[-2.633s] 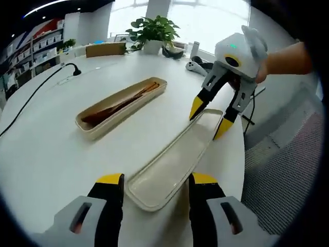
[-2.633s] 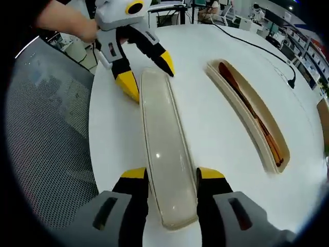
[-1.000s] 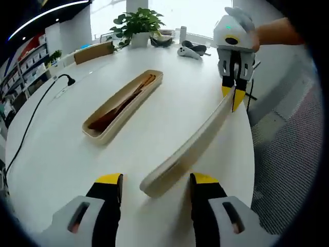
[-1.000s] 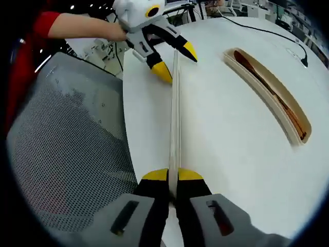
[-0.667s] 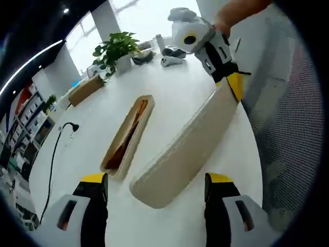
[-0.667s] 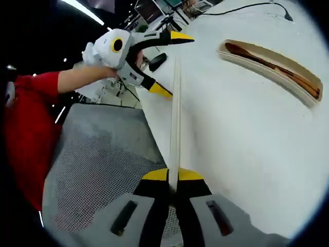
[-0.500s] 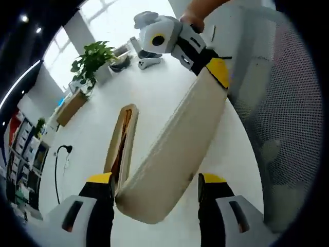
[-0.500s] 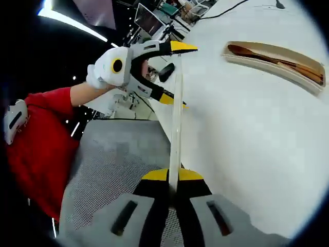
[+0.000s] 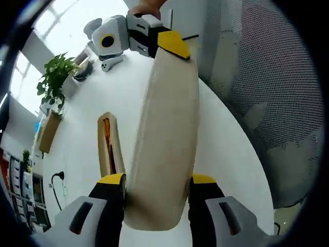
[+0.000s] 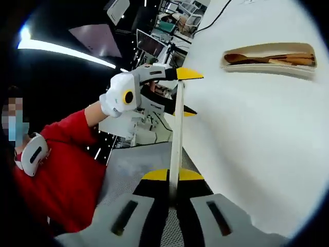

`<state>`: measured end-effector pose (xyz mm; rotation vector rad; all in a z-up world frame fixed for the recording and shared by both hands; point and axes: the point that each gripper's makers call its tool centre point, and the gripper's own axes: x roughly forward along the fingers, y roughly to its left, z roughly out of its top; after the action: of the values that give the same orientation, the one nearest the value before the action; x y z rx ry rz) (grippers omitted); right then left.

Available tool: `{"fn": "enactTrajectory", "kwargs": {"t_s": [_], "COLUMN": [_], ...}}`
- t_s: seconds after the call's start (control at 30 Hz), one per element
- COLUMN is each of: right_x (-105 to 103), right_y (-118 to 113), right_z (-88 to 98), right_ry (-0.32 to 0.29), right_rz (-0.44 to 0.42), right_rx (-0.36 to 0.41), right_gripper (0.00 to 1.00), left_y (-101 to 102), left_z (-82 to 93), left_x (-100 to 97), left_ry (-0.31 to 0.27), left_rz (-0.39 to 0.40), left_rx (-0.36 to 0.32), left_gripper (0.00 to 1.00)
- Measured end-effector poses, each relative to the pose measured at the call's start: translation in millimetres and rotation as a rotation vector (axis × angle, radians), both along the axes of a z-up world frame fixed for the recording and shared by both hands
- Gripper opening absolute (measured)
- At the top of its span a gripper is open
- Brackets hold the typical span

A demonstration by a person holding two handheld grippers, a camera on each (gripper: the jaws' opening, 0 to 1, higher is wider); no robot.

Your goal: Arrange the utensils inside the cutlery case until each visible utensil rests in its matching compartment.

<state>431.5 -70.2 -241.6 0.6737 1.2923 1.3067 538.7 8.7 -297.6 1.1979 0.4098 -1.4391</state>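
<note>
— Nearest the camera in the right gripper view, what did the right gripper (image 10: 172, 177) have?

— Its jaws were pinched tight on one end of the lid (image 10: 176, 139), which showed edge-on, a thin pale strip running away from them. At the far end the left gripper (image 10: 181, 92) stood with one yellow tip above the lid and one below, spread apart.

— And from the left gripper view?

— The left gripper (image 9: 157, 181) had its jaws wide, one on each side of the lid (image 9: 167, 139). Whether the fingers touched the lid's edges I could not tell. The lid's broad pale face ran up the middle of that view to the right gripper (image 9: 172, 43), which clamped the far end.

— Was the lid on the table?

— No, it looked lifted off the white table (image 10: 257, 154), held between the two grippers.

— Where was the rest of the case?

— Beyond the lid, the case base (image 10: 270, 59) lay open on the table, apart from it, with brown wooden utensils (image 10: 264, 56) lying inside. In the left gripper view the base (image 9: 108, 146) sat just beside the lid's left edge.

— Anything farther off?

— A potted plant (image 9: 54, 82) at the table's far side, a black cable (image 9: 54, 182), and a mesh chair (image 9: 257, 77) off to the right. A red sleeve (image 10: 67, 164) showed behind the left gripper.
</note>
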Motion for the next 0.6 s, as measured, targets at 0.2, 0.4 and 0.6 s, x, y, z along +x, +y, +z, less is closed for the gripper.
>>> {"fn": "enactTrajectory", "kwargs": {"t_s": [0.2, 0.4, 0.6], "right_x": [37.1, 88.7, 142.3], "right_y": [-4.4, -15.9, -32.5], "right_z": [-6.5, -12.0, -23.4], "right_ry": [-0.001, 0.019, 0.029], "right_rz": [-0.053, -0.254, -0.504], "right_rx": [0.016, 0.041, 0.035], "right_gripper": [0.01, 0.02, 0.05], "left_y": [-9.5, -8.7, -14.5], "left_z": [-0.2, -14.8, -24.9], "left_x": [46.0, 60.5, 80.5], "left_ry": [0.009, 0.140, 0.174], "left_rz": [0.082, 0.150, 0.275], "left_rx": [0.003, 0.052, 0.028], "left_gripper": [0.53, 0.51, 0.50]}}
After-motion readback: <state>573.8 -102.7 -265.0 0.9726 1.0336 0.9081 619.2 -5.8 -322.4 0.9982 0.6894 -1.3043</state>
